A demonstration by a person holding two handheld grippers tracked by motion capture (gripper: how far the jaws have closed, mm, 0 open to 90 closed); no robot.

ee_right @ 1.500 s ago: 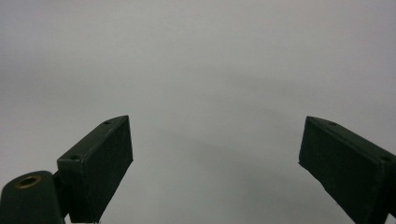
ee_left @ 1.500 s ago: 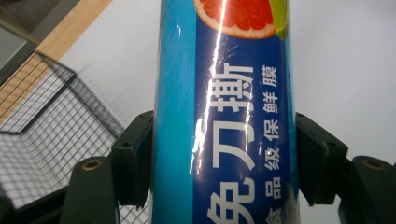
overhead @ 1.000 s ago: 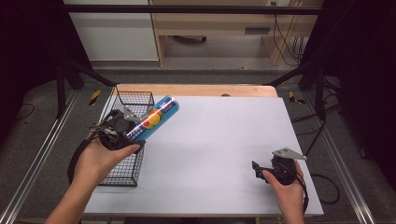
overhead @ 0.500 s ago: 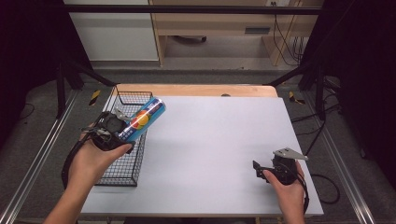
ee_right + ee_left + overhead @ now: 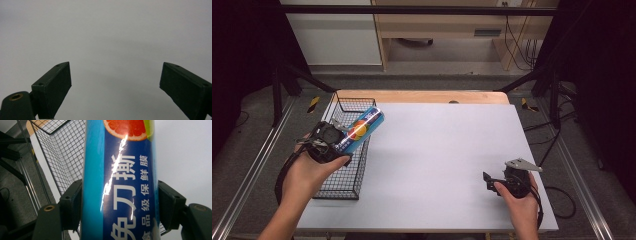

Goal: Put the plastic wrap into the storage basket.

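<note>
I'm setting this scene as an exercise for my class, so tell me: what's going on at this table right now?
A person works at a white table with a claw in each hand. The left claw is shut on a blue roll of cling film, holding it tilted above a black wire basket at the table's left edge; the roll is not in the basket yet. The right claw sits open and empty over the bare table near the right front corner.

Left tool [image 5: 337, 137]: black body, looped black cable. Right tool [image 5: 492, 182]: black, grey three-cornered top plate, trailing cable. Jaws: blocky black pads, brass-ringed screw holes. Forearms bare, unsleeved.
</note>
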